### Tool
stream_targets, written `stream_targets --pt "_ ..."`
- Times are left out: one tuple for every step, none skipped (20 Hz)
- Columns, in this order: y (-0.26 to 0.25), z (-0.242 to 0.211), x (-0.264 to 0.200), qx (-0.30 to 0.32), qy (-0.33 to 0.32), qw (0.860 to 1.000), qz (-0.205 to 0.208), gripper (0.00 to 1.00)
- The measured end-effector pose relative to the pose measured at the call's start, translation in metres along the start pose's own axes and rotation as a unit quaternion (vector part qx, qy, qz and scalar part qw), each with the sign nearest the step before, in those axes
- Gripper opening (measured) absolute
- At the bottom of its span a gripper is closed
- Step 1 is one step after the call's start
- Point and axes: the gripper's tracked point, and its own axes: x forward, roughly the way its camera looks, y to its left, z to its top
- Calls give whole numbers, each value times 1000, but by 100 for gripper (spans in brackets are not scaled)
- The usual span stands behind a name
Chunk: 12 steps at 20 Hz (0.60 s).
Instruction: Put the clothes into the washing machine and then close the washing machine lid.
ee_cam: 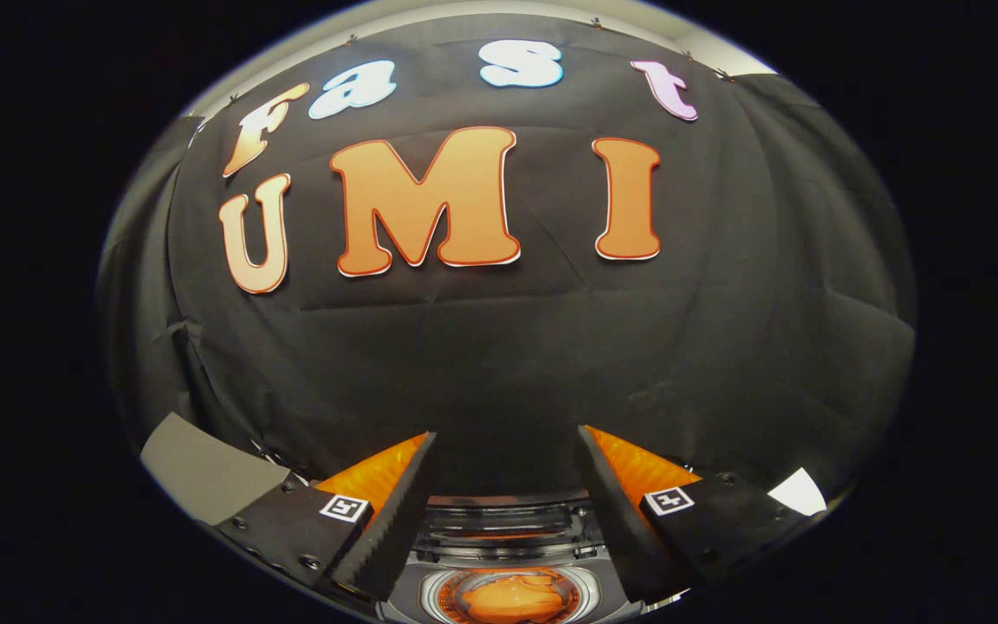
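I have the gripper point(506, 438) raised and looking mostly at the booth wall point(508, 347), its fingers point(404, 494) spread wide apart with nothing between them. At the bottom centre of the frame, low between the two fingers, I can see the washing machine point(508, 555): its top panel and the round opening of the drum, and inside that opening a bundle of orange clothes point(512, 600) lying in the tub. From that I judge the loading part is done and the lid is what remains. I cannot make out the lid itself; the ribbed band just above the drum opening may be part of the machine's rear panel or the folded lid, and I cannot tell which. A pale strip of tabletop point(204, 468) shows at the lower left beside the left finger. The main risk I see is that I am working nearly blind: the machine sits at the very edge of my view, heavily distorted, so if I bring the fingers down without first tilting to find the lid, I could catch the rim of the opening or snag the cloth instead. Closing the lid with a fold of clothing over the edge would also leave it ajar.
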Motion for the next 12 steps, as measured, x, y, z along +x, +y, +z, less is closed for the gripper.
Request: stream_targets --pt "2 -6 8 -1 11 1000 3 100" --pt "6 -12 16 -1 23 1000 6 100" --pt "7 -16 23 -2 32 999 6 100" --pt "9 -21 29 -7 39 999 6 100" --pt "10 -27 34 -13 45 999 6 100" --pt "13 -35 41 -18 55 998 7 100" --pt "15 -44 46 -22 70 997 9 100" --pt "18 -54 49 -22 85 996 13 100" --pt "21 -62 50 -20 98 995 16 100" --pt "22 -68 50 -15 108 994 18 100" --pt "23 -73 51 -11 115 993 20 100" --pt "24 -73 52 -6 114 993 22 100"
